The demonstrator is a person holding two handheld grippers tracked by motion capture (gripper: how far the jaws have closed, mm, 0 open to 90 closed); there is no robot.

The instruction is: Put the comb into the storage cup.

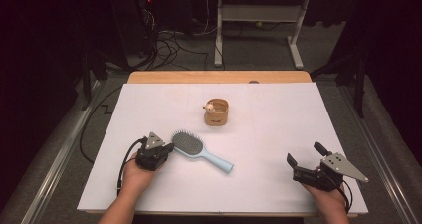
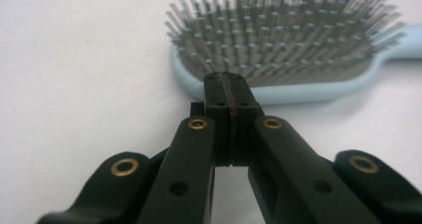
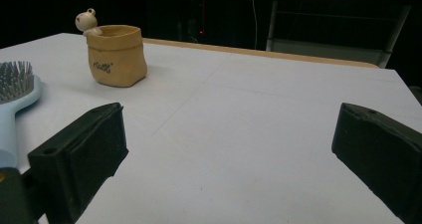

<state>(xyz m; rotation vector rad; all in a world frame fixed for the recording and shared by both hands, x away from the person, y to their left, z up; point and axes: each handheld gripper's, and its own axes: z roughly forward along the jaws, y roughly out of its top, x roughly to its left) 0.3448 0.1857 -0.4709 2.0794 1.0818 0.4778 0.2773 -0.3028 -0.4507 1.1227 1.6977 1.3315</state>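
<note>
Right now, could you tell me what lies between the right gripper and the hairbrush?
Nothing: in the high view, bare white table separates the right gripper from the hairbrush.

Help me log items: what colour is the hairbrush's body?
Light blue hairbrush; clearest in the left gripper view.

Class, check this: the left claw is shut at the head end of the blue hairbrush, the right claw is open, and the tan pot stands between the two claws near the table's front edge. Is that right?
Not quite. The high view shows the tan pot standing farther back, beyond the blue hairbrush, not near the front edge. The left claw is shut at the brush head, and the right claw is open.

Bright table, dark surroundings, blurred foreground
</note>
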